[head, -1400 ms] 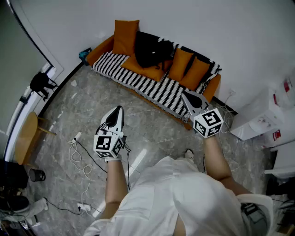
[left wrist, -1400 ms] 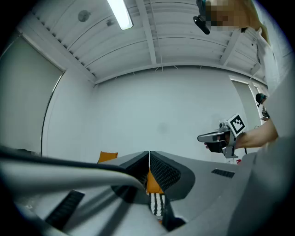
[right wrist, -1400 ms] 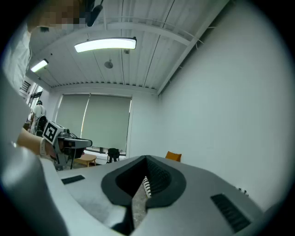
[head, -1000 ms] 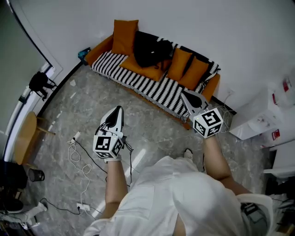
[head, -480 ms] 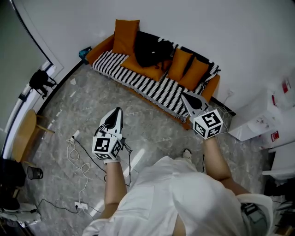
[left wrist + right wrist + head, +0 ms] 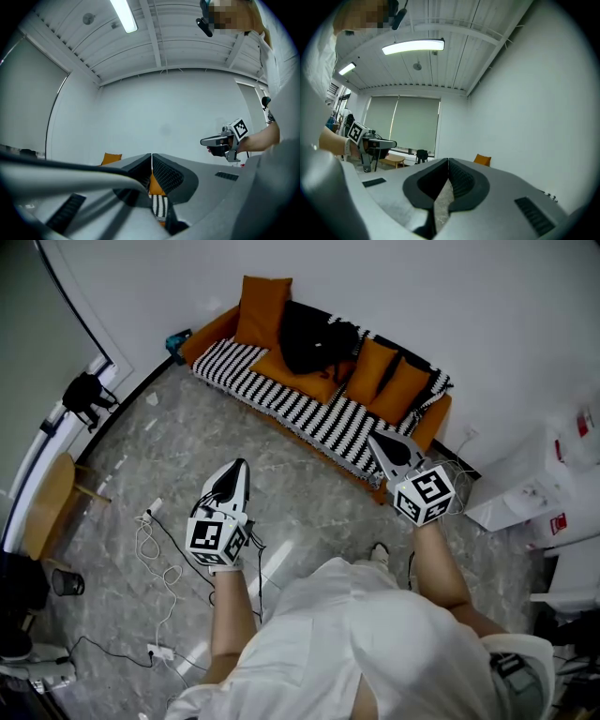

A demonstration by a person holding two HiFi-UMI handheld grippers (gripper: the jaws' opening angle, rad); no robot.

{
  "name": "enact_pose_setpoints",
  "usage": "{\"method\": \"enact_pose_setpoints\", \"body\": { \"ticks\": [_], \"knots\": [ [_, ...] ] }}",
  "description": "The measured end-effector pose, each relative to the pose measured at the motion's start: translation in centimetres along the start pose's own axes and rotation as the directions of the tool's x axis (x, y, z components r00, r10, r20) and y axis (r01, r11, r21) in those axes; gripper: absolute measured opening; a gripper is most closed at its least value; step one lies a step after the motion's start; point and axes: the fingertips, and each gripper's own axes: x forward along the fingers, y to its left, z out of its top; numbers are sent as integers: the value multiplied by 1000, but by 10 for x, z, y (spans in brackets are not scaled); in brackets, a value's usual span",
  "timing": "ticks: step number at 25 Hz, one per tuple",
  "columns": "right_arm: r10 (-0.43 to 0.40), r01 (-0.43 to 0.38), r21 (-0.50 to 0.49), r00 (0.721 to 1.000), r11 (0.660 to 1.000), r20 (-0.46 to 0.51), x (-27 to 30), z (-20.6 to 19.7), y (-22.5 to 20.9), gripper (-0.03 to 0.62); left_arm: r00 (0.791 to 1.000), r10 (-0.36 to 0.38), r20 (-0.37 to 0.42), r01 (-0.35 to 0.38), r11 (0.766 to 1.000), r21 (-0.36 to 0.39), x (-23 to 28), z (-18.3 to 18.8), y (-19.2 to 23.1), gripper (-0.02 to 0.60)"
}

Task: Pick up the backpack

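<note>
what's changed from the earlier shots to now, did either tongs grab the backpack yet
Almost nothing. The head view drifted a little, so the sofa sits slightly higher and further right in the picture. Nothing was taken hold of or let go. The left tongs and right tongs stayed shut and empty, short of the sofa, and the backpack lies untouched on it.

Shifted slightly in head view: sofa (image 6: 309,413) and backpack (image 6: 314,338) now a touch higher in frame. Stool (image 6: 42,507) and cup (image 6: 60,583) nudged toward left edge. Floor cable (image 6: 155,559) up a bit too.
</note>
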Motion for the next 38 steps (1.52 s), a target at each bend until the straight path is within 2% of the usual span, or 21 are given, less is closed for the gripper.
{"method": "enact_pose_setpoints", "body": {
  "ticks": [8, 14, 21, 25, 32, 38],
  "knots": [
    [7, -7, 7, 999, 1000, -32, 1, -14, 9, 20, 1000, 10, -9, -10, 999, -30, -11, -11, 2, 26],
    [-9, 10, 25, 999, 1000, -51, -2, -26, -8, 20, 999, -11, -32, 9, 999, -48, 7, -21, -8, 26],
    [-17, 19, 43, 998, 999, -55, 9, -37, -53, 20, 999, -18, -51, 16, 999, -42, 49, -22, -17, 26],
    [-7, 8, 14, 997, 1000, -71, 20, -43, -82, 20, 999, -7, -45, 5, 999, -50, 82, -19, -18, 26],
    [16, -16, 4, 997, 1000, -81, 39, -42, -142, 20, 998, -32, -49, 29, 998, -62, 151, -10, -40, 26],
    [37, -41, -30, 994, 999, -107, 54, -48, -174, 21, 998, -23, -60, 19, 997, -69, 186, -10, -48, 26]
  ]
}}
